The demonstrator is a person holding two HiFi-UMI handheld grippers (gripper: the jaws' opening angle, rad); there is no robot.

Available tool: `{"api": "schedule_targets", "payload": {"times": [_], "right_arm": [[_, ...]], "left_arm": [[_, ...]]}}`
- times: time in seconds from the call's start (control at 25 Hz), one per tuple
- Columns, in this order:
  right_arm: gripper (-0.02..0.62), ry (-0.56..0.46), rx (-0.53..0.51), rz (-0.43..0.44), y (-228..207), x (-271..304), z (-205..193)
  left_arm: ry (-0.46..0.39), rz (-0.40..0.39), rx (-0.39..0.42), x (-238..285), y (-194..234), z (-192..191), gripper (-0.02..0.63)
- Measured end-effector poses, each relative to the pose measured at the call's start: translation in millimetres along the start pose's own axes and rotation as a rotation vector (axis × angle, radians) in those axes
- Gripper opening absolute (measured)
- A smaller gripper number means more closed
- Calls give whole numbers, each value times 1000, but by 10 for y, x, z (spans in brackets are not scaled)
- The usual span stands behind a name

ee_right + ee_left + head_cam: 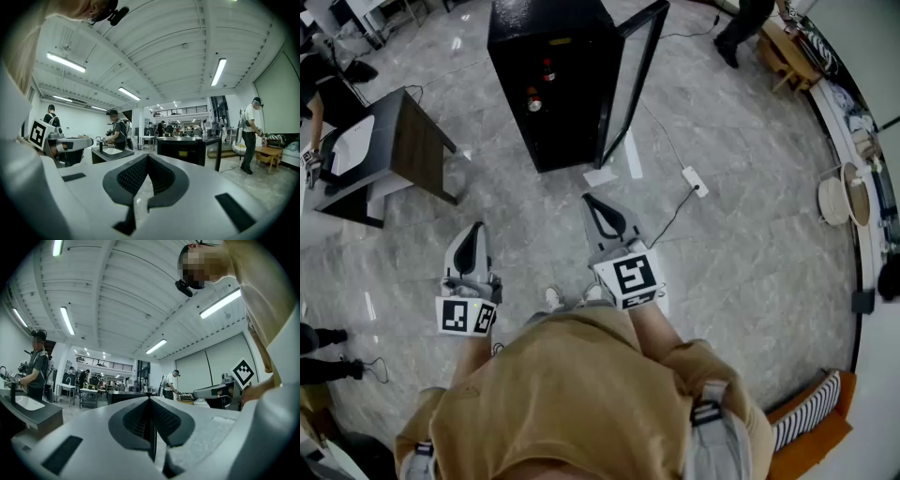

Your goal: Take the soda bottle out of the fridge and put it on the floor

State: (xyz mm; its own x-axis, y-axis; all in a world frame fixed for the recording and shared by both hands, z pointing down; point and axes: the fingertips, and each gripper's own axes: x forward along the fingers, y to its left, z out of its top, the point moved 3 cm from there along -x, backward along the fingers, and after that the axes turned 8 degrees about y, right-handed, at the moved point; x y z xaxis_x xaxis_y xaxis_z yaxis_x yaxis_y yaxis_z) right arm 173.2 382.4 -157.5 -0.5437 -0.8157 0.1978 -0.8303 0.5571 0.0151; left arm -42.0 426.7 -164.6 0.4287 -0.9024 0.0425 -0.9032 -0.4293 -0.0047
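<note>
Big grey marble floor [750, 244], and one tall black fridge [544, 23] standing ahead, its single glass door [630, 80] already swung out. Two tongs: left gripper [476, 230] and right gripper [591, 204], both pressed together on nothing, well short of the fridge. Two small reddish bottles [546, 70] sit inside on its shelves, so I'd say the reach, the grab and the set-down all remain.
</note>
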Motion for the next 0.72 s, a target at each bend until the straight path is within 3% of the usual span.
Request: {"api": "schedule_targets", "payload": {"times": [0.28,0.44,0.72], "right_arm": [[2,7,1,5,200,96,26],[2,-45,28,23,221,70,70],[5,-16,12,-66,-90,40,61]], "left_arm": [[-2,2,-13,-105,195,-25,2],[-6,0,-14,-137,181,-34,2],[-28,20,-5,27,59,38,2]]}}
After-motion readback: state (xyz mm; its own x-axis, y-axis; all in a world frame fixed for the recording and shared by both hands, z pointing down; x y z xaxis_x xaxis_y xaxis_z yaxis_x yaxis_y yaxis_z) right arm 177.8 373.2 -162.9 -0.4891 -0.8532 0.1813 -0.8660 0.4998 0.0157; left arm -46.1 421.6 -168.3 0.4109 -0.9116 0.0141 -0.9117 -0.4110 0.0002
